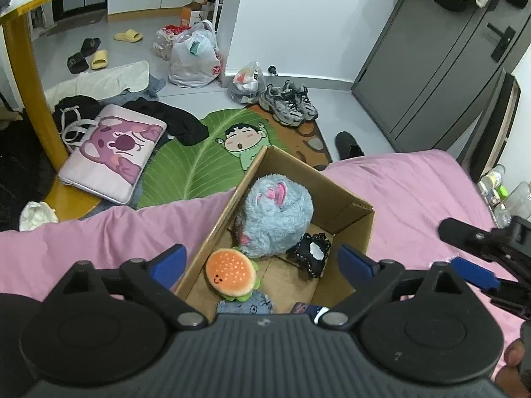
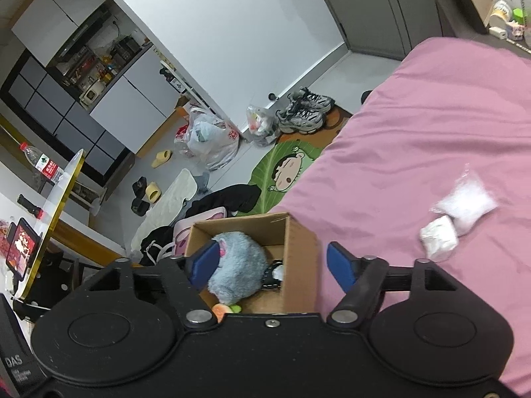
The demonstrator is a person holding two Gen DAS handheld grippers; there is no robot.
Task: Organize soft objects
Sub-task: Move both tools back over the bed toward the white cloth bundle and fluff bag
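Pink bedspread (image 1: 415, 192) bears cardboard box (image 1: 351, 229) — blue plush (image 1: 275, 219), burger (image 1: 231, 273) inside — both jaws released.

White letters "DAS" stand on a black device (image 2: 15, 363) at the lower left edge of the right wrist view (smaller lines beneath are too tiny to read). The water bottle (image 2: 41, 162) label is illegible.

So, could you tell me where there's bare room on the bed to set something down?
The pink bedsheet is bare from the cardboard box up toward the headboard side. Right of that, two white pouches take space. Inside the box is crowded: grey plush, burger toy.
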